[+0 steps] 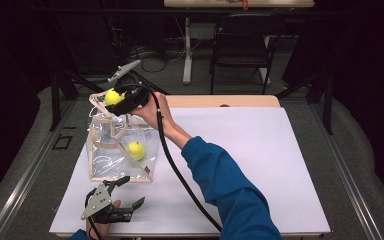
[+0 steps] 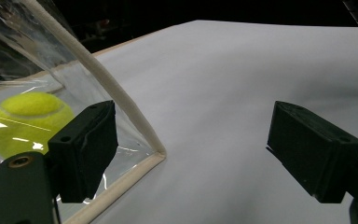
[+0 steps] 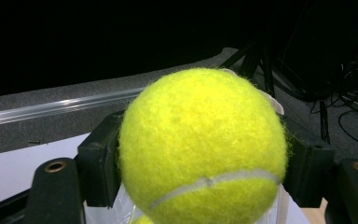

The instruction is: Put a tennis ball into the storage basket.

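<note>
On the white table [image 1: 260, 165] a clear bag [image 1: 111, 150] with pale trim is standing at the left, its mouth facing up. The right gripper [image 1: 114, 98], at the end of a blue sleeve [image 1: 230, 190], is hovering over the bag's top edge and clamping a ball [image 1: 112, 96] between its jaws. The right gripper view is giving the close look: the ball [image 3: 203, 144] is sitting squeezed between the two black jaws, its white seam curving across the lower half, with the bag's clear top edge [image 3: 121, 210] just under it and a sliver of something yellow peeking out at the very bottom of the frame. Grey floor and dark stands lie beyond.

The high view is showing a second ball [image 1: 136, 150] lying inside the bag, low and toward its right side. The left gripper view is picking up that ball [image 2: 28, 121] through the clear wall, behind the bag's near corner [image 2: 156, 154], where two trim strips meet on the table.

The left gripper [image 1: 127, 202] is resting low near the table's front edge, just in front of the bag and apart from it. Its jaws are standing wide open with nothing between them; in its own view [image 2: 191, 154] bare white table is lying in the gap.
</note>
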Demonstrator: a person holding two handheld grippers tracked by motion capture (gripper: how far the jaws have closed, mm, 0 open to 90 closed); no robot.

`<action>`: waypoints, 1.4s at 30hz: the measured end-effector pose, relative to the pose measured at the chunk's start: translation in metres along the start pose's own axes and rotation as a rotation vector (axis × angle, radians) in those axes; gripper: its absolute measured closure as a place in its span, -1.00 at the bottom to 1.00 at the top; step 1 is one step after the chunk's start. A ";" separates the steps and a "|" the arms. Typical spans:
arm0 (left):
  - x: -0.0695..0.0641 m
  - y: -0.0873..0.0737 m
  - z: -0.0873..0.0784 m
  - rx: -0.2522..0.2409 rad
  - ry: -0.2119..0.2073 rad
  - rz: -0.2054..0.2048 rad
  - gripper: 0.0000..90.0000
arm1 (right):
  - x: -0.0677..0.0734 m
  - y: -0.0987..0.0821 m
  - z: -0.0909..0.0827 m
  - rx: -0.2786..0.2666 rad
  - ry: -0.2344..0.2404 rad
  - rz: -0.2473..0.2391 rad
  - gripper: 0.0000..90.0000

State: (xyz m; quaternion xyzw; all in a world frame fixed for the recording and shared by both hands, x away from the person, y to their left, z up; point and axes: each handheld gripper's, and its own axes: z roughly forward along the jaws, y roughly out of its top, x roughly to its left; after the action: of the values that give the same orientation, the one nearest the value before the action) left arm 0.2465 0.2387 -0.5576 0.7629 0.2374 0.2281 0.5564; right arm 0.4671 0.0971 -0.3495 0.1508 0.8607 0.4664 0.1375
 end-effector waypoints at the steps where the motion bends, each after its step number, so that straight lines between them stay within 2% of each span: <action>1: 0.000 0.000 0.000 0.000 0.000 -0.002 -0.65 | 0.000 0.000 0.001 0.000 0.001 0.000 -0.41; 42: -0.001 0.000 -0.001 -0.005 0.008 -0.005 -0.65 | 0.004 0.000 0.024 0.043 0.017 0.020 -0.42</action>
State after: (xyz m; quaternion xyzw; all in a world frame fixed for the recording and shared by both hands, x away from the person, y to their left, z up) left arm 0.2455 0.2392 -0.5575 0.7600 0.2411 0.2304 0.5578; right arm 0.4722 0.1170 -0.3628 0.1585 0.8701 0.4505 0.1223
